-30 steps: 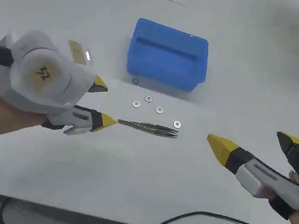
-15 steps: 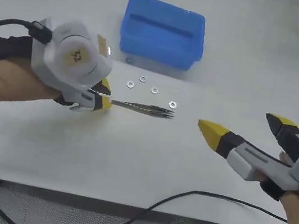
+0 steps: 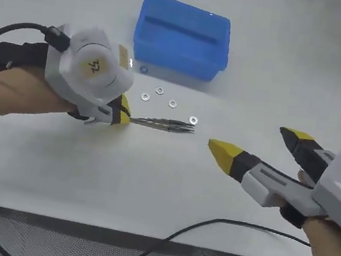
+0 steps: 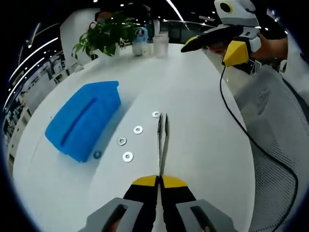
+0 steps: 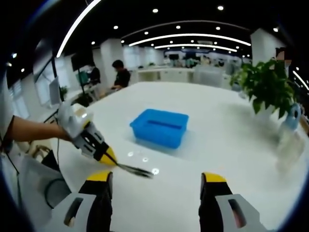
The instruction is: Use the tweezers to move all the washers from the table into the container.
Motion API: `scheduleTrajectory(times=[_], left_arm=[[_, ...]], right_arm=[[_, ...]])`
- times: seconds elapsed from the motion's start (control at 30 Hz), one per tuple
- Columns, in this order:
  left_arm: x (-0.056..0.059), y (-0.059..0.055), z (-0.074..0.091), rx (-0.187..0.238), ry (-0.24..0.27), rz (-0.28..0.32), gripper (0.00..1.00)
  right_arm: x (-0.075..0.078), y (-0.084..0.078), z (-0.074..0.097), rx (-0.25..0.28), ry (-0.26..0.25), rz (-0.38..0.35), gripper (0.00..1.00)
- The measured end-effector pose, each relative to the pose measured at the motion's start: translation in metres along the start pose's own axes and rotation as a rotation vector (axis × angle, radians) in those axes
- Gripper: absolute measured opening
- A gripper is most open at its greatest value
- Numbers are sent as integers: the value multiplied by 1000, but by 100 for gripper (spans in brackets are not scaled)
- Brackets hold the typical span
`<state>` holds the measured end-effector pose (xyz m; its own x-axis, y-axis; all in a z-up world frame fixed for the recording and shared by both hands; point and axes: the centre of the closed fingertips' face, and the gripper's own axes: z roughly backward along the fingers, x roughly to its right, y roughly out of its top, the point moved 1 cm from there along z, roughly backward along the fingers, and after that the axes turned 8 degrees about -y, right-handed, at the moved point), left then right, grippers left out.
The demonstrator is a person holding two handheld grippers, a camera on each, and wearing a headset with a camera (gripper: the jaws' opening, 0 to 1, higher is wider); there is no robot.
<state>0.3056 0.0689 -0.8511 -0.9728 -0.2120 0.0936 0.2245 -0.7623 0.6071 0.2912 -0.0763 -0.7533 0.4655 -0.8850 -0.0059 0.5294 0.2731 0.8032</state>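
the step in hand is the pick-up of the tweezers (image 3: 161,124). the left gripper (image 3: 121,112) is clenched on their rear end, jaws pressed together, and the tool seems to lie flat on the table (image 3: 149,183). its tips sit just beside the nearest of four washers (image 3: 192,119). the washers are scattered between the tweezers and the blue container (image 3: 182,35), which stands toward the table's far edge. the right gripper (image 3: 256,141) hangs released nearer the front edge, well apart from the washers. next the tool likely needs lifting and its tips aiming around one washer. a second ago the left jaws stood apart around the tweezers' end; now they have closed.
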Motion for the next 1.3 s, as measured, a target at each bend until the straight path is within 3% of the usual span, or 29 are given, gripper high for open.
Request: scheduleTrajectory(times=[0.2, 0.37, 0.6, 0.8, 0.87, 1.0, 1.2, 1.3], left_arm=[[11, 9, 16, 9, 15, -44, 0], [23, 26, 38, 28, 47, -85, 0], [38, 44, 56, 48, 57, -133, 0], [48, 63, 65, 69, 54, -177, 0], [51, 69, 66, 73, 45, -188, 0], [53, 77, 67, 71, 36, -225, 0], [53, 85, 66, 85, 24, -263, 0], [52, 88, 66, 92, 38, -286, 0]], right_arm=[[-23, 7, -9, -18, 94, 114, 64], [-49, 14, -20, -12, 172, 252, 62], [-83, 10, -32, -18, 296, 340, 49], [-105, -6, -50, -54, 412, 472, 32], [-108, -13, -54, -79, 433, 501, 29], [-116, -10, -54, -64, 460, 527, 20], [-115, -2, -54, -20, 439, 564, 4], [-113, 1, -55, -10, 425, 570, 3]])
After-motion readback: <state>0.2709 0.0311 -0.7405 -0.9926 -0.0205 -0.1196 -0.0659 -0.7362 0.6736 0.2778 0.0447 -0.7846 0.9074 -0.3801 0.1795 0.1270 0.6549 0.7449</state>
